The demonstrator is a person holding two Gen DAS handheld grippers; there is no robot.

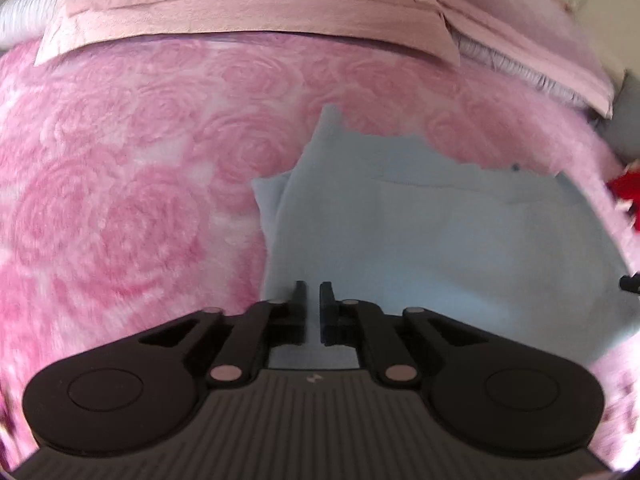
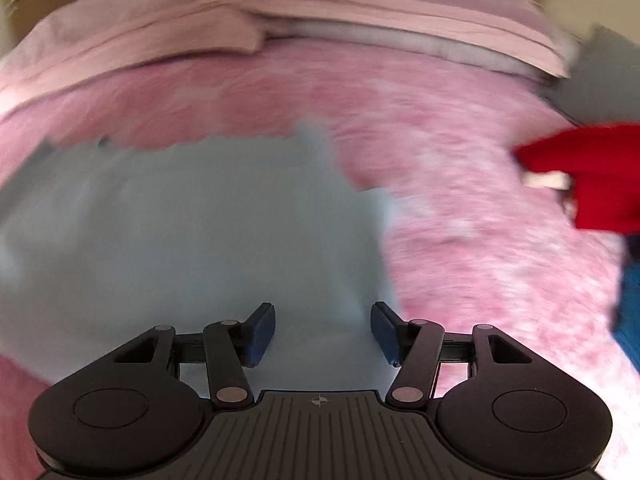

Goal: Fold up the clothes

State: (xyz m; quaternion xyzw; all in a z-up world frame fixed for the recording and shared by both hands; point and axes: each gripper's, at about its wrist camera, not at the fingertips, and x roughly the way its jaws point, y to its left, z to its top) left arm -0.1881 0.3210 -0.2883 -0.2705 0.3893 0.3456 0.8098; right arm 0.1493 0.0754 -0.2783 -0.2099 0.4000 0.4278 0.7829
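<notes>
On the bed, a pale blue garment (image 1: 440,240) lies flat on a pink rose-patterned blanket (image 1: 120,184), with pink pillows (image 1: 248,12) along the far edge.

Left wrist view: the left tongs (image 1: 313,292) are drawn nearly together, a narrow slit between the tips; no cloth can be seen pinched in them, and they sit above the garment's near left part. This view is the sharper one and shows a folded strip along the garment's left edge, a seam line across its far part, and a pointed corner at the far side.

Right wrist view: heavily blurred. The right tongs (image 2: 323,320) stand about half open with nothing between the pads, over the garment's near right edge. Only this view shows clearly a red garment (image 2: 592,176) and a darker blue item (image 2: 630,312) at the right, well apart from the pale blue one.

Orientation: the garment's longer spread appears to run left to right across the bed, its pointed corner directed toward the pillows.
</notes>
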